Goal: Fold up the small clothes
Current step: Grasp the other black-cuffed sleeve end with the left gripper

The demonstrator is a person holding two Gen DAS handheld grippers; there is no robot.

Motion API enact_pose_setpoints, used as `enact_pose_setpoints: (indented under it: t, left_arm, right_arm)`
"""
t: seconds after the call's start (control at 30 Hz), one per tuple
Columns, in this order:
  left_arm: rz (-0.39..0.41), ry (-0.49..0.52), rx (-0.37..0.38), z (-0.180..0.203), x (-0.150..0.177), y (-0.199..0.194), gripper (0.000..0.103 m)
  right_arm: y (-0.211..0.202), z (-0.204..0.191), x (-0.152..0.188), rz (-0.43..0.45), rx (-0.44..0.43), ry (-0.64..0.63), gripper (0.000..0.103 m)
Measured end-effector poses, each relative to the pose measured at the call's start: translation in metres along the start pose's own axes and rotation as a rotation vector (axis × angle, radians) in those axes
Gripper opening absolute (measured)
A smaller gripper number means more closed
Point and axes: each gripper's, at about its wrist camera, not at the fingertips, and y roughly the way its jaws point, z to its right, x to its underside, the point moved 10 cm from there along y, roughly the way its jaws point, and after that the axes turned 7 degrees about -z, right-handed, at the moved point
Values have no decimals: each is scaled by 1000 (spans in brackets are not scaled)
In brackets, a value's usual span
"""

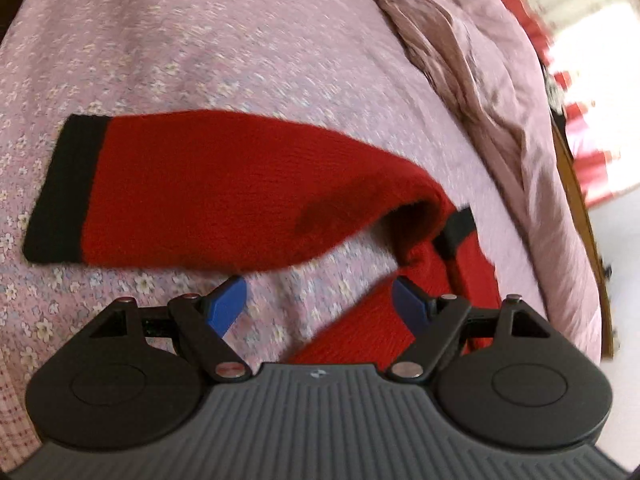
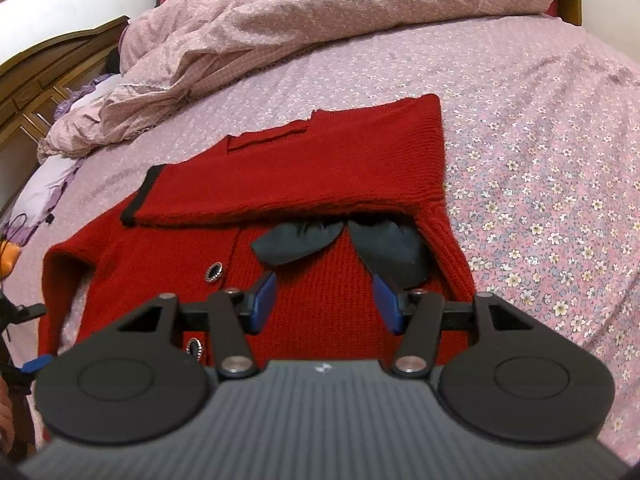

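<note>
The left gripper [image 1: 318,302] has its blue fingers [image 1: 228,304] spread wide apart and holds nothing; between them shows bare flowered bedsheet [image 1: 200,60] and, toward its right finger, a strip of red knit. Whether that finger touches the knit cannot be told. Just beyond the fingertips a sleeve [image 1: 224,192] of the red cardigan [image 1: 440,280] lies stretched to the left across the sheet, its black cuff [image 1: 64,188] at the far left end. The view is blurred on the right, where a crumpled pink quilt [image 1: 472,64] runs along the far side.

The right gripper [image 2: 326,302] is also wide open and empty, hovering over the cardigan's [image 2: 312,312] front. A black bow [image 2: 344,248] lies just beyond its fingertips [image 2: 262,304], at the collar. The other sleeve [image 2: 288,184] is folded across the chest, black cuff [image 2: 138,196] to the left, its lower edge covering the top of the bow. Two dark buttons [image 2: 213,272] sit left of the gripper. The quilt [image 2: 300,24] is heaped far behind, with a wooden headboard [image 2: 44,76] at far left.
</note>
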Motion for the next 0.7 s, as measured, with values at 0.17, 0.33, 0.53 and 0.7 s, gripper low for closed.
enact_pose_setpoints:
  t: [0.17,0.33,0.53,0.7]
  left_arm:
    - [11,-113,8,-16,-9,10,83]
    - [7,-165,55,-18,-7,12,83]
    - [69,-217,30,-26,-25,19,83]
    - [135,-184,-38,-35,-46,15,52]
  right_arm:
    - [2,3,1,-5,3,10,56]
    - [4,4,2,-10,7,14,56]
    - [7,2,2,-15,4,7,56]
    - [7,4,2,-14,8,7,56]
